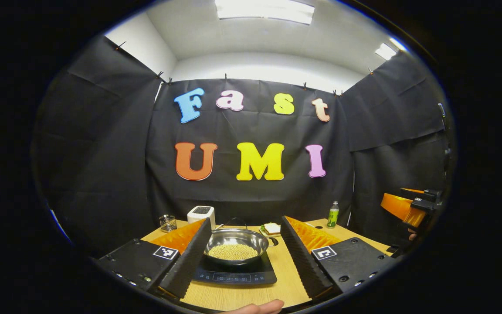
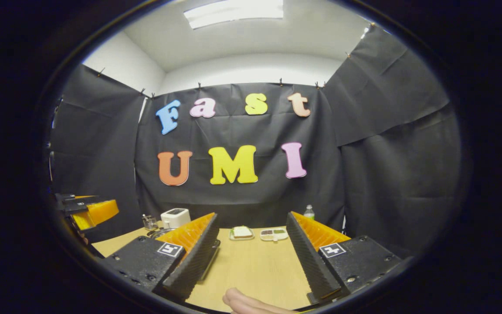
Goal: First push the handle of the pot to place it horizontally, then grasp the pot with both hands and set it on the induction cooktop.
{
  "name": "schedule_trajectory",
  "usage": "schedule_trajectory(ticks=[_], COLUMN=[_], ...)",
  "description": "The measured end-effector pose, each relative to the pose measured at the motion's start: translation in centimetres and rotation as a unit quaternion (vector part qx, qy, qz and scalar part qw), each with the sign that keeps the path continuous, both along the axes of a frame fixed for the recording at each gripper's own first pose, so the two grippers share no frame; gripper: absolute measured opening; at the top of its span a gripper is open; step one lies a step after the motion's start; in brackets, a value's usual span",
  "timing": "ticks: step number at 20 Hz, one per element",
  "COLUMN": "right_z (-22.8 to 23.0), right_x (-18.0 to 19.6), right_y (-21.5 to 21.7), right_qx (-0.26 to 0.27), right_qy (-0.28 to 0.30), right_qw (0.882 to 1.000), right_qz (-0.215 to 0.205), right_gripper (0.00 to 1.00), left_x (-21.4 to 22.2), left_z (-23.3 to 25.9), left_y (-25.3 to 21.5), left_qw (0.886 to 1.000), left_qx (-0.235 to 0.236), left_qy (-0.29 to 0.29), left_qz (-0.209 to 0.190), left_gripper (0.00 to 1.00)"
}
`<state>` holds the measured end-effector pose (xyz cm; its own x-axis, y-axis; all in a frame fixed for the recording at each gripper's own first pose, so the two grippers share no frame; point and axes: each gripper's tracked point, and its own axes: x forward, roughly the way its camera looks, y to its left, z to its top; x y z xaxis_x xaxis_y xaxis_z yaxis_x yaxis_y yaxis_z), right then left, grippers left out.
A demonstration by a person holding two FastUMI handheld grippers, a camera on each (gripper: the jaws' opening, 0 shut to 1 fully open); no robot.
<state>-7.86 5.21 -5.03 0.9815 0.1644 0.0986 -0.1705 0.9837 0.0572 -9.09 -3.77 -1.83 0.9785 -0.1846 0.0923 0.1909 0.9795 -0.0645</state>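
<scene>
Left gripper view. The left tool (image 1: pixel 244 255) hung just above the near edge of the bench (image 1: pixel 286 279), its two fingers spread wide apart and gripping nothing. Between them, farther back, the steel pot (image 1: pixel 236 245) sat on the black induction cooktop (image 1: pixel 235 272), holding pale yellow grains; its thin handle (image 1: pixel 235 221) rose in an arc behind the rim. Behind the pot stood a white toaster (image 1: pixel 201 215) and, to its left, a small glass (image 1: pixel 167 223). A plate with a sandwich (image 1: pixel 271 228) lay just right of the pot, and a green bottle (image 1: pixel 333 215) stood farther right at the back of the bench. The right tool (image 1: pixel 412 205) appeared at the far right edge, well apart from the pot. A fingertip (image 1: pixel 257 307) showed at the bottom edge.

Right gripper view. The right tool (image 2: pixel 253 255) was held over bare bench (image 2: pixel 255 266), its fingers also wide apart and empty. The pot's rim (image 2: pixel 160 232) peeked out behind the left finger, near the toaster (image 2: pixel 175 217) and the glass (image 2: pixel 149 222). The sandwich plate (image 2: pixel 242 233) and a small divided dish (image 2: pixel 273 234) lay at mid-bench, the bottle (image 2: pixel 308 212) behind them. The left tool (image 2: pixel 87 209) showed at the far left edge. A hand (image 2: pixel 246 303) showed at the bottom.
</scene>
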Motion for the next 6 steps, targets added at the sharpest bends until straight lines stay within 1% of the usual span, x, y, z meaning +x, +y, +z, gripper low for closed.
schedule_trajectory(ticks=[3, 6], right_z=[0.1, 0.41], right_x=[-0.13, -0.52], right_y=[-0.06, 0.13], right_qx=[0.001, -0.003], right_qy=[-0.001, -0.007], right_qw=[1.0, 1.0], right_qz=[0.002, 0.006], right_gripper=[0.99, 0.99], left_x=[-0.3, -0.77], left_z=[0.77, 1.1], left_y=[0.44, 0.02], left_qw=[1.0, 1.0], left_qx=[0.009, 0.011], left_qy=[-0.016, -0.024], left_qz=[0.009, 0.005], left_gripper=[0.95, 0.95])
